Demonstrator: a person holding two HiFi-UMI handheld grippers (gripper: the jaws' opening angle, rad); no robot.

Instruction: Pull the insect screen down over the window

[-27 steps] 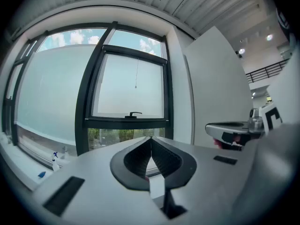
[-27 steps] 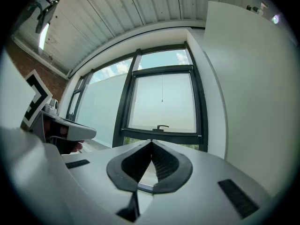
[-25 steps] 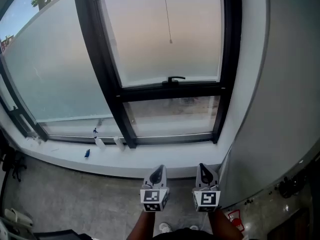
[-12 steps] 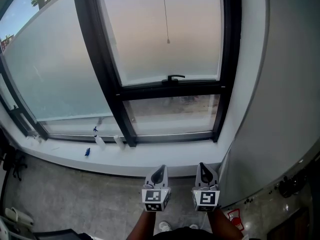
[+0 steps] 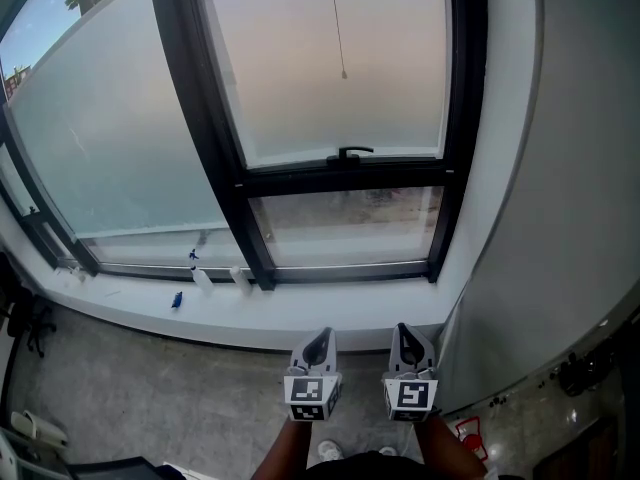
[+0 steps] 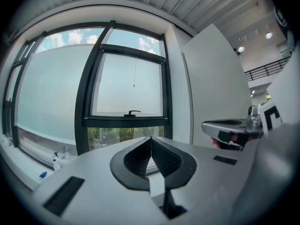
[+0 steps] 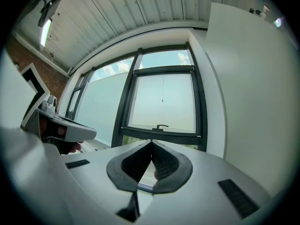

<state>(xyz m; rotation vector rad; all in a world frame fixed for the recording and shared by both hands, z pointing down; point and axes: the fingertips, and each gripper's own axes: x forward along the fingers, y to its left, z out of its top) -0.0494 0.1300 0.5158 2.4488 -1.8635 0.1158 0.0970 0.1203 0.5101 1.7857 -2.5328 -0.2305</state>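
Observation:
A black-framed window (image 5: 340, 173) fills the wall ahead, with a thin pull cord (image 5: 338, 28) hanging down its upper pane and ending in a small bead. A black handle (image 5: 349, 152) sits on the crossbar below the pane. The cord (image 6: 134, 76) and handle (image 6: 133, 112) also show in the left gripper view, and the cord (image 7: 163, 90) in the right gripper view. My left gripper (image 5: 316, 349) and right gripper (image 5: 410, 346) are held side by side low in the head view, well short of the window. Both are shut with nothing between the jaws.
A white sill (image 5: 300, 313) runs under the window, with a small spray bottle (image 5: 200, 276) and a blue object (image 5: 176, 301) on its left part. A white wall panel (image 5: 560, 218) stands close on the right. Concrete floor (image 5: 150, 398) lies below.
The grippers have stayed put. The cord's bead has swung slightly left, then right again, and the view has shifted a little.

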